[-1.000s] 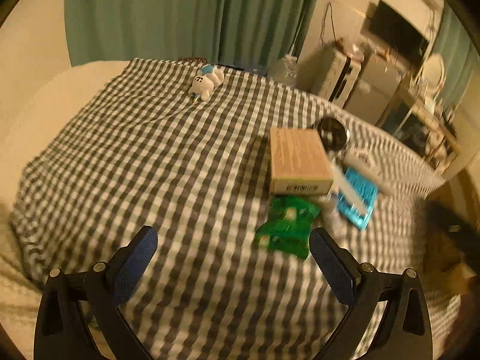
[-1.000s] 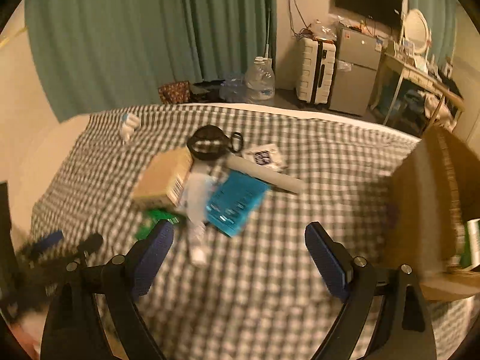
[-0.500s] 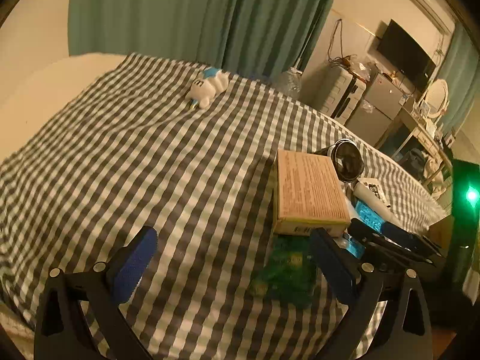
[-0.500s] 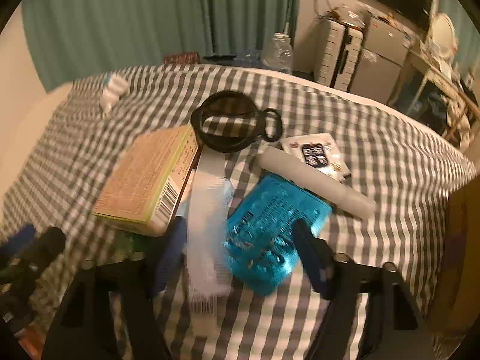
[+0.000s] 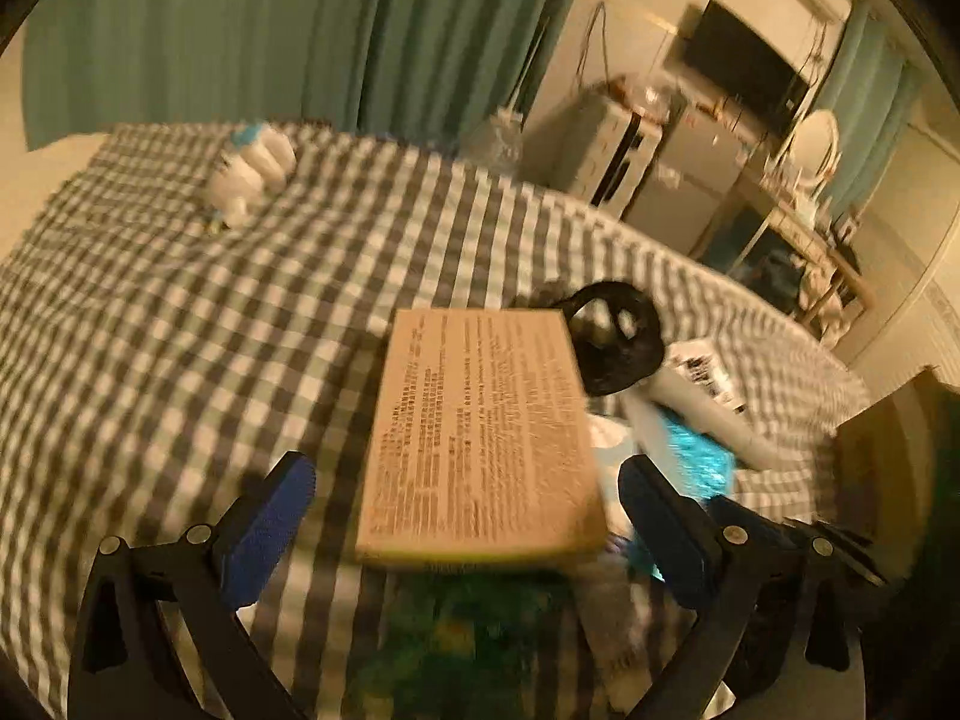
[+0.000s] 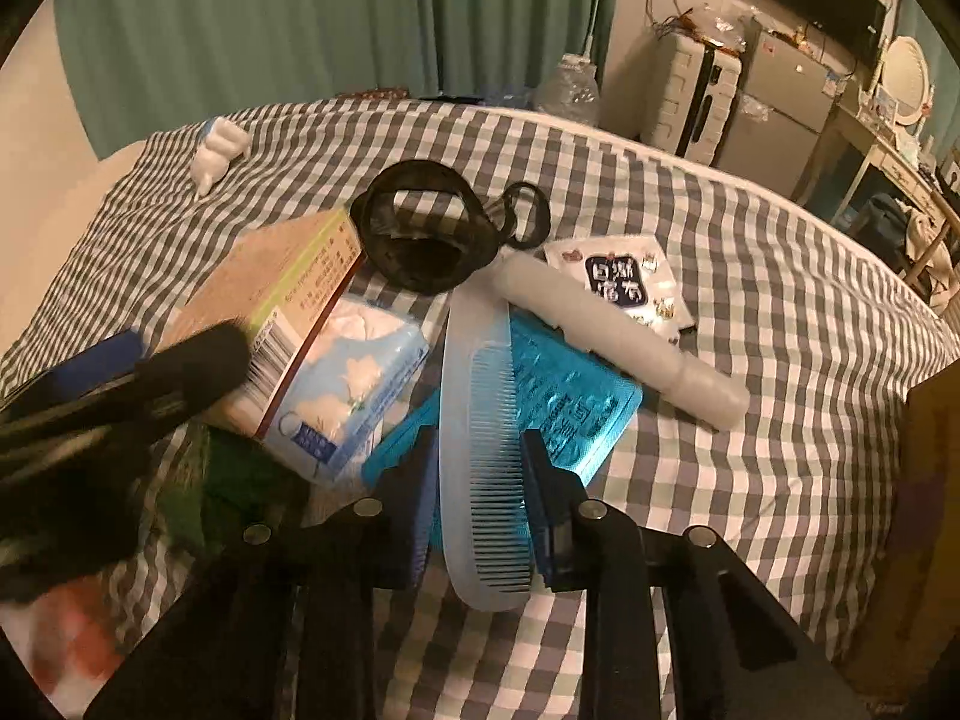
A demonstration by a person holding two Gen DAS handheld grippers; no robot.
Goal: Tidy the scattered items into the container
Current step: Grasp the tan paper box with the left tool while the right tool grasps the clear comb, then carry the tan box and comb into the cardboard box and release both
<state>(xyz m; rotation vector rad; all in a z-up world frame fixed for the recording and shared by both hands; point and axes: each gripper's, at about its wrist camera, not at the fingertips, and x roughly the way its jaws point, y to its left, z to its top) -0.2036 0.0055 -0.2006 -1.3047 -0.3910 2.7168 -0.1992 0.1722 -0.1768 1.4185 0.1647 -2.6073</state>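
Observation:
A pile of items lies on the checked bedspread (image 6: 750,312). My right gripper (image 6: 477,474) is shut on a pale blue comb (image 6: 480,420) that lies over a blue blister pack (image 6: 564,402). Beside it are a tissue pack (image 6: 354,384), a tan box (image 6: 282,288), a black pouch (image 6: 420,228), a white tube (image 6: 618,330) and a sachet (image 6: 624,282). My left gripper (image 5: 468,510) is open, its fingers either side of the tan box (image 5: 480,426), with a green packet (image 5: 474,642) below it.
A white plush toy (image 5: 252,174) lies at the far left of the bed. A cardboard box (image 6: 924,510) stands at the right edge. A suitcase (image 6: 690,96), a fridge and a desk stand beyond the bed, and green curtains hang behind.
Both grippers have moved forward into the pile. My right gripper has closed on the comb. My left gripper, still open, has come up around the tan box.

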